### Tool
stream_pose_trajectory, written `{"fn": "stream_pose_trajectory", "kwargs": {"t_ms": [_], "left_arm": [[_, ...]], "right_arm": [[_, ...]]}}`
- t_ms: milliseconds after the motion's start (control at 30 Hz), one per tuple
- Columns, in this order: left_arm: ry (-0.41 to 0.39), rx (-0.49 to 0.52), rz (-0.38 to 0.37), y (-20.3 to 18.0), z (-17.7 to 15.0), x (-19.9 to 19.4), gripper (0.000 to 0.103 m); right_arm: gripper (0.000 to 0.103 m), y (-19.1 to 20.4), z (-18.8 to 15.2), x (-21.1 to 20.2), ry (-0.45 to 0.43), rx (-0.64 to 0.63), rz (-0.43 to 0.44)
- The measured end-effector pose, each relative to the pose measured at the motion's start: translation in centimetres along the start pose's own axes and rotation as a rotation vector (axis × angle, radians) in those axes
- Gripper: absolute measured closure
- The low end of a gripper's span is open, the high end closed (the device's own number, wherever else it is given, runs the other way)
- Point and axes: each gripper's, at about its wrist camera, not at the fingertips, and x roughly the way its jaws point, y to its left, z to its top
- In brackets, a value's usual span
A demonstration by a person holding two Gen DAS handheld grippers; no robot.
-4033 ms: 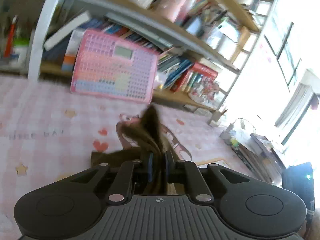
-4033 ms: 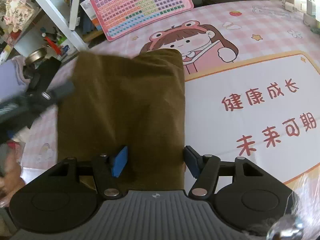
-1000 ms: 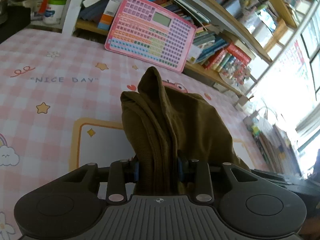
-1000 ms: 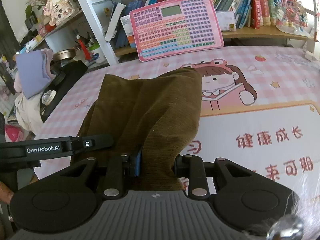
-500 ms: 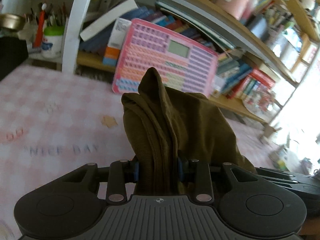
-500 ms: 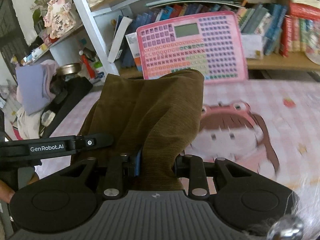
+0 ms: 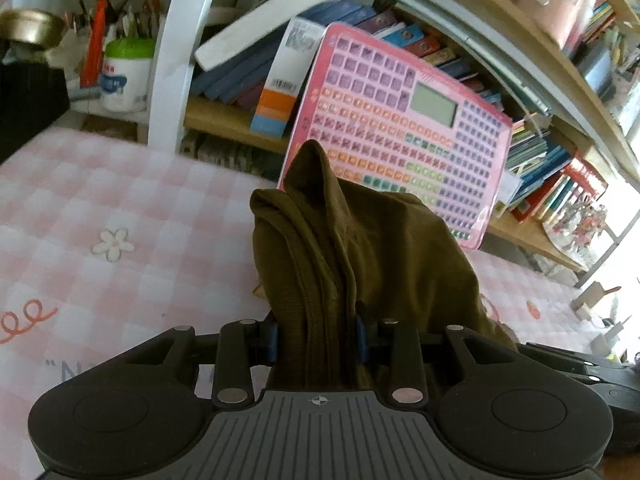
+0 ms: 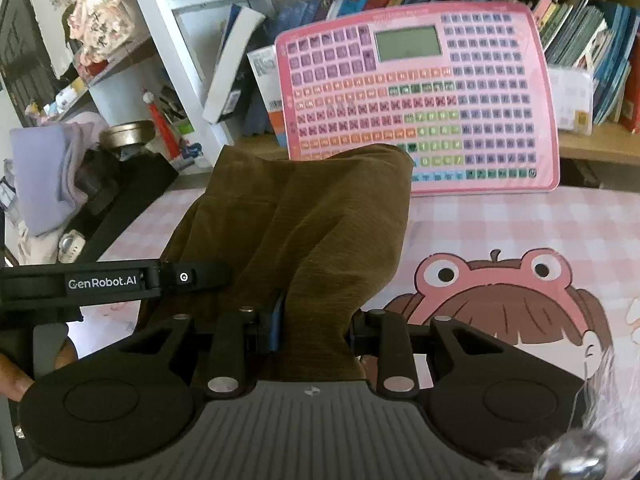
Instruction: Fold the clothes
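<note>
Garment [image 7: 360, 248], brown, is raised above the pink checked counter [image 7: 120, 208], near the pink keyboard toy [image 8: 440, 92]. Left tool [image 7: 316, 336] and right tool [image 8: 316, 330] each clench one bunched edge.

The brown garment [image 8: 320, 232] looks like matt ribbed corduroy cloth, the pink keyboard toy [image 8: 452, 92] is glossy plastic, and the shelf [image 7: 224, 120] is bare wood.

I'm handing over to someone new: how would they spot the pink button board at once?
Look to the bookshelf behind the pink checked table. Leaning against its lowest row of books stands the pink button board, just beyond the brown garment. Unlike the books, it is a broad panel of coloured keys with a small grey screen on top.
</note>
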Motion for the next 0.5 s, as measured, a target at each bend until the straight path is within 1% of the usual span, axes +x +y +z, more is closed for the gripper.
{"fn": "stream_pose_trajectory", "kwargs": {"t_ms": [67, 100, 133, 233, 333, 400, 433, 500], "left_arm": [[0.019, -0.010, 0.006, 0.4, -0.3, 0.7, 0.069], [0.030, -0.014, 0.010, 0.6, -0.4, 1.1, 0.066], [0.034, -0.020, 0.012, 0.8, -0.6, 1.4, 0.065], [0.030, -0.050, 0.004, 1.3, -0.8, 1.6, 0.061], [0.034, -0.051, 0.006, 1.4, -0.7, 1.7, 0.057], [0.029, -0.051, 0.006, 1.5, -0.6, 1.6, 0.057], [0.025, -0.045, 0.005, 1.4, -0.6, 1.7, 0.060], [0.016, -0.023, 0.011, 1.2, -0.5, 1.9, 0.061]], "right_arm": [[0.075, -0.3, -0.2, 0.7, 0.017, 0.009, -0.004], [0.074, -0.5, -0.3, 1.1, 0.030, 0.020, -0.009], [0.073, -0.7, -0.4, 1.4, 0.041, 0.030, -0.015], [0.070, -1.4, -0.8, 1.8, 0.040, 0.065, -0.006], [0.069, -1.8, -0.9, 1.9, 0.042, 0.086, 0.004], [0.066, -2.0, -1.0, 1.9, 0.045, 0.105, 0.002], [0.066, -2.0, -1.0, 1.9, 0.047, 0.115, -0.002], [0.065, -1.7, -0.9, 2.1, 0.050, 0.108, -0.019]]}}
